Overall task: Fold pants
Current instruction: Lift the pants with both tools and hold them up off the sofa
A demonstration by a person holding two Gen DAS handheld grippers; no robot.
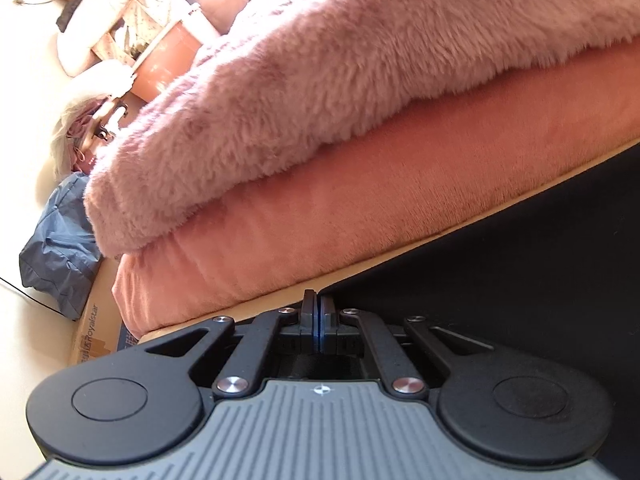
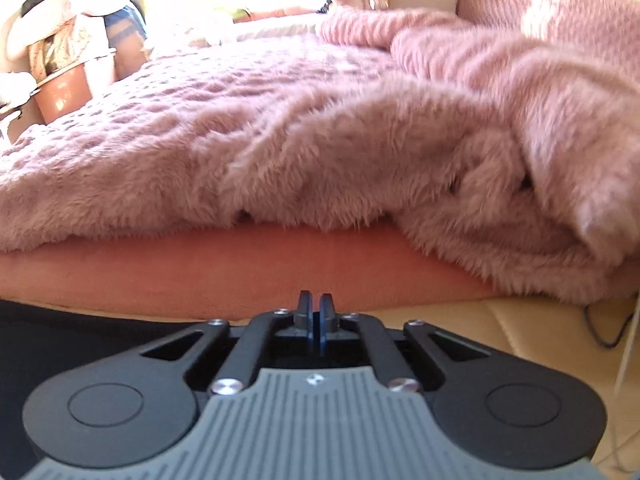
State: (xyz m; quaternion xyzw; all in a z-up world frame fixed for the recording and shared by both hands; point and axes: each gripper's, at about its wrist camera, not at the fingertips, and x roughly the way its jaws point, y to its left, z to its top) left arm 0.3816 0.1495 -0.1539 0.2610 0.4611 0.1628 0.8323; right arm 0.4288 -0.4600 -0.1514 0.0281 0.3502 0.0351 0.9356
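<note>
A: Starting at the left: the left gripper [image 1: 319, 304] has its jaws fully together, at the near edge of a black cloth [image 1: 520, 272] filling four o'clock of its view. Likely the pants, though no seam or leg shows.

B: Pinching it?

A: Can't tell; the tips meet right at the cloth's border, perhaps to take a corner for the fold. Behind, at twelve, a fluffy pink blanket [image 1: 340, 92] overhangs the mattress [image 1: 360, 216].

B: And the right gripper [image 2: 314, 304]?

A: Closed too, with nothing visible between the tips. The same black cloth [image 2: 60, 332] sits at nine o'clock, cut off by the gripper body. Floor [image 2: 500, 320] at three.
</note>
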